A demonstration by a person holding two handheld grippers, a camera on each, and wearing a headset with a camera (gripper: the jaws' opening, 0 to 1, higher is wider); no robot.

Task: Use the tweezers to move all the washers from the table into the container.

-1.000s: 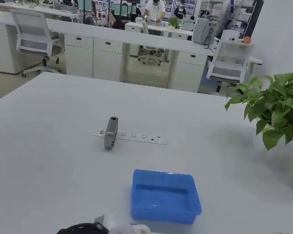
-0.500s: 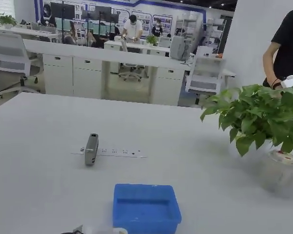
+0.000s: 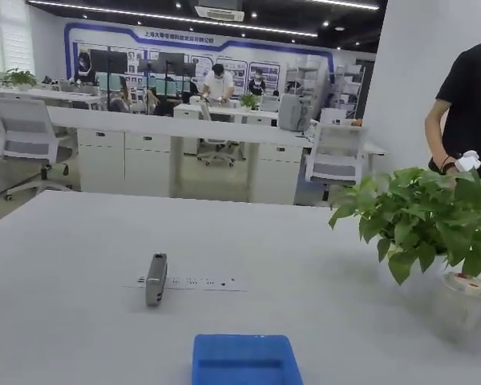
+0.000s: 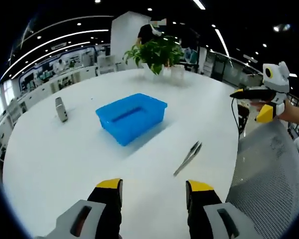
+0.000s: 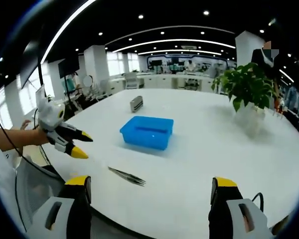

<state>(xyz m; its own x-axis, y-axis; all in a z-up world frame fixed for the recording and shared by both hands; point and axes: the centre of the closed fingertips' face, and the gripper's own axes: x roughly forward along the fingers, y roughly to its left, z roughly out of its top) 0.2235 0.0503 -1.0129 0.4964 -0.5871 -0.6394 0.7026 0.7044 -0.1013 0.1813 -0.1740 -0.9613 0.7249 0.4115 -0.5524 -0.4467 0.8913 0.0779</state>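
Both my claws stand wide open and empty. Seen from my left gripper (image 4: 152, 185), the thin metal tweezers (image 4: 188, 158) lie on the white table (image 4: 65, 164) just ahead, a little right of the jaw gap. Their long axis slants up and to the right, nearly along my reach. From my right gripper (image 5: 148, 183) they sit low and left of centre, lying crosswise. The blue plastic container (image 4: 131, 117) is beyond them, mid-frame. The left looks better lined up, I judge — both claws hover low at the table's near edge, pointing across it.
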